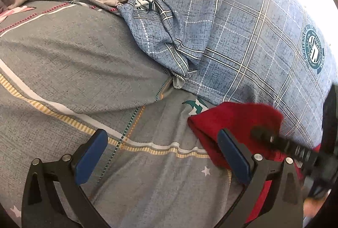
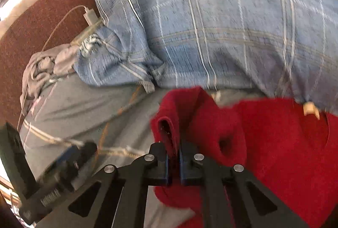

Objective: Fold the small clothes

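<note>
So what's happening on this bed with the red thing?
A person is folding a small fuzzy red garment on a grey patterned bedsheet. The right gripper is shut on a fold of the red cloth. The left gripper hangs open just beside the garment, holding nothing. A blue plaid pillow lies behind.

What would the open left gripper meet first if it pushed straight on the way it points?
Most likely the grey bedsheet lying bare between the left gripper fingers; the red garment sits by its right finger, and depth is unclear.
</note>
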Available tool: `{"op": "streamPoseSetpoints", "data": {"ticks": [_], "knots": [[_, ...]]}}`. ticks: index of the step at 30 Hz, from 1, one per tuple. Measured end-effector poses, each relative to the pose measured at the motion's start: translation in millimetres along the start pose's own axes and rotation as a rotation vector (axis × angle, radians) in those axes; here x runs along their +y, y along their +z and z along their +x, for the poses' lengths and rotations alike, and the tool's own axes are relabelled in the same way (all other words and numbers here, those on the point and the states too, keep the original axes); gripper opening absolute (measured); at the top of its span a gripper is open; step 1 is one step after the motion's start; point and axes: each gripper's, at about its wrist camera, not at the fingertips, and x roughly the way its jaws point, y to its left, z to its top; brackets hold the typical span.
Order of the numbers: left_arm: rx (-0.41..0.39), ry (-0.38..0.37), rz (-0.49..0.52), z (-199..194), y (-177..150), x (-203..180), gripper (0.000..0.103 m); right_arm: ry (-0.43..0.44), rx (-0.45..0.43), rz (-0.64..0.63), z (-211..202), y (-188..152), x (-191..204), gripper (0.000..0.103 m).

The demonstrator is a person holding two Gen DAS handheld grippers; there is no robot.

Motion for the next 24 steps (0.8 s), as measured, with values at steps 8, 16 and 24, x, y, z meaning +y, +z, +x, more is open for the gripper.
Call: {"op": "streamPoseSetpoints", "data": {"ticks": [8, 16, 24], "knots": [[-0.115, -0.146, 0.088, -41.2, -1.7, -20.5, 0.103, 0.085, -0.178, -0.122, -64.3, 83.6, 57.0, 0.005], [-0.149, -0.118, 0.243, -44.3, -13.7, -54.5, 0.103, 0.259, -0.207, -0.217, -104.9, 101.6, 113.8, 0.004], [-0.036, 0.064, 0.114, 4.3, -11.6, -33.1, 0.103, 0.33, -0.233, -0.172, -144.1, 88.7, 89.8, 0.004]]}}
